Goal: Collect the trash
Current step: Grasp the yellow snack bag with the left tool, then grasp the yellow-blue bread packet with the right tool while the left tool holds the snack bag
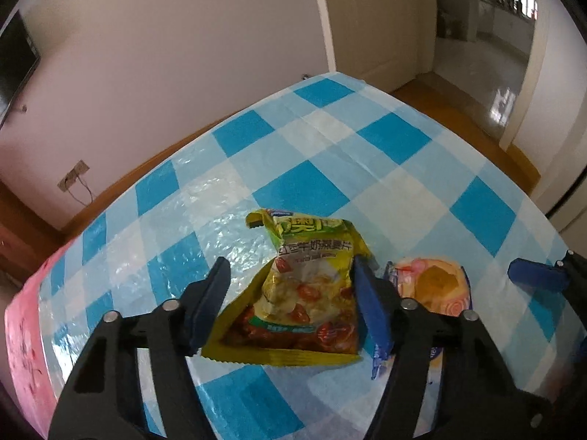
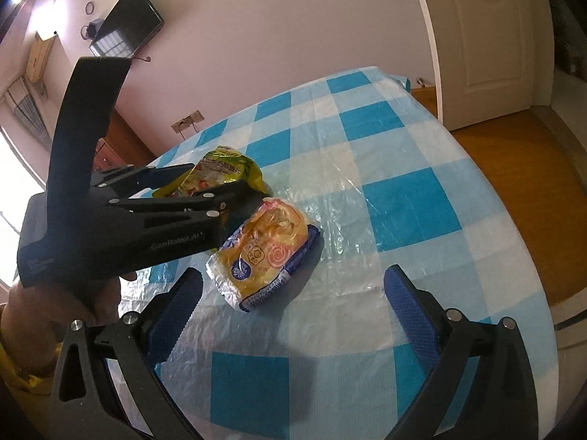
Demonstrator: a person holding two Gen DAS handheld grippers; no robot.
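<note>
Over checkered tablecloth (image 1: 330,139), left hand-held gripper (image 1: 290,293) tilts down, clamping yellow-green snack bag (image 1: 304,286); right hand-held gripper (image 2: 293,293) gapes.

The left gripper (image 2: 205,183) carries the pale lettering "GanRobot.AI" on the side of its black body. The yellow-green snack bag (image 1: 308,289) bears Chinese print, too blurred to read. Nothing on the bread wrapper (image 2: 262,249) is legible.

Daylight fills both views — brightest from the window (image 2: 14,168) at the left edge, blown out white. Glare glints off the plastic tablecloth (image 1: 205,227). Soft shadows lie under the wrappers. Fisheye bending curves walls and darkens corners — slight overall softness.
</note>
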